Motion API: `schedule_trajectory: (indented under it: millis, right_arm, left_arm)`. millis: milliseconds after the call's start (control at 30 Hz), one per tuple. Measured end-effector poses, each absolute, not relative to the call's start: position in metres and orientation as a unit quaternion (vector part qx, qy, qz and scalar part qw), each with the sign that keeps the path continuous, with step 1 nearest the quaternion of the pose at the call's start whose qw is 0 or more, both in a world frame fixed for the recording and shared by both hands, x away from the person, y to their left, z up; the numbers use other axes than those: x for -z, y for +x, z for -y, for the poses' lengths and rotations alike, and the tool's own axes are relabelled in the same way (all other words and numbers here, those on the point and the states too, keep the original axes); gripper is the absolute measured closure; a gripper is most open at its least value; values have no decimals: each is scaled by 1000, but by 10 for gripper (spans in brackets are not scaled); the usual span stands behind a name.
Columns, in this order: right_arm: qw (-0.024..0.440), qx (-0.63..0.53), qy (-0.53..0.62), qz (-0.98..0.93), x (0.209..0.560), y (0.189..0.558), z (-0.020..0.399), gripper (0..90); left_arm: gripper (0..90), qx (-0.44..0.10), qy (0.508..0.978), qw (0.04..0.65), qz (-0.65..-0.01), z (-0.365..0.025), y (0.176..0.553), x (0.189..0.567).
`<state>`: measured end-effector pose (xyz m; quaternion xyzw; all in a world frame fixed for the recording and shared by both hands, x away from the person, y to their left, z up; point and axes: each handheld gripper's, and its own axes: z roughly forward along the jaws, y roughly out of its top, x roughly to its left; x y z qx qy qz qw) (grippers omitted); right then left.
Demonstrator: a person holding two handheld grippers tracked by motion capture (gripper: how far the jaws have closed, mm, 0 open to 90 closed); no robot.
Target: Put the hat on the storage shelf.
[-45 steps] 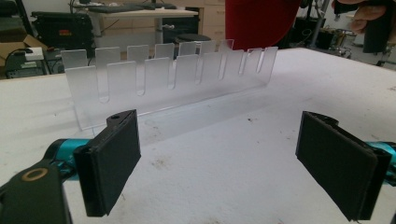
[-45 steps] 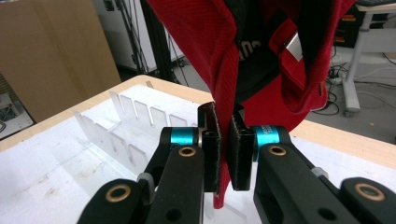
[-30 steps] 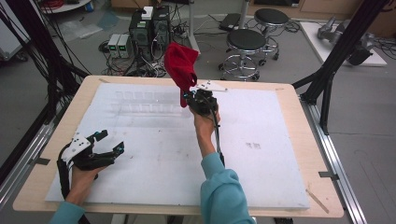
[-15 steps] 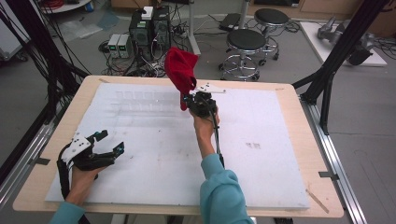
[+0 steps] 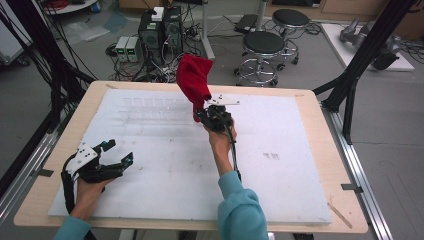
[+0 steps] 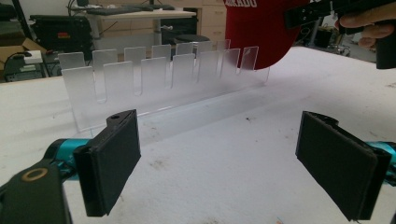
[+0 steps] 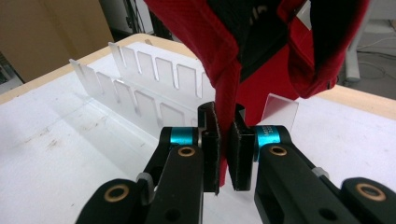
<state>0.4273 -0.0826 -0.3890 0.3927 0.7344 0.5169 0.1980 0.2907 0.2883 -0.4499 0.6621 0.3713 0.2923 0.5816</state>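
Red fabric, a cap with dark lining by the look of it, hangs in the air above the far middle of the white-covered bench, pinched by its edge between the pressed-together jaws of the right gripper. From those jaws the cap rises toward twelve o'clock. Held this high, it probably clears the clear slotted acrylic rack standing just beyond and to about ten o'clock of it. The left gripper rests low at the bench's near-left corner, jaws spread wide and empty, seemingly waiting its turn.
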Motion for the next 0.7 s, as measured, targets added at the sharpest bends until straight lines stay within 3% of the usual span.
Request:
schedule_trajectory:
  millis: [333, 433, 500, 667, 700]
  right_arm:
    - [188, -515, 397, -736, 391, 426, 87, 838]
    - [196, -506, 394, -741, 391, 425, 86, 749]
    - [202, -506, 391, -742, 391, 422, 86, 747]
    - [196, -506, 388, -745, 387, 411, 92, 512]
    - [193, -505, 387, -747, 385, 410, 94, 507]
  left_arm:
    - [142, -301, 652, 585, -377, -289, 289, 451]
    - [142, -301, 652, 585, -377, -289, 289, 451]
    - [142, -301, 651, 585, -378, -290, 289, 451]
    - [143, -301, 647, 589, -381, -291, 288, 451]
    - [142, -301, 646, 589, -381, -291, 289, 451]
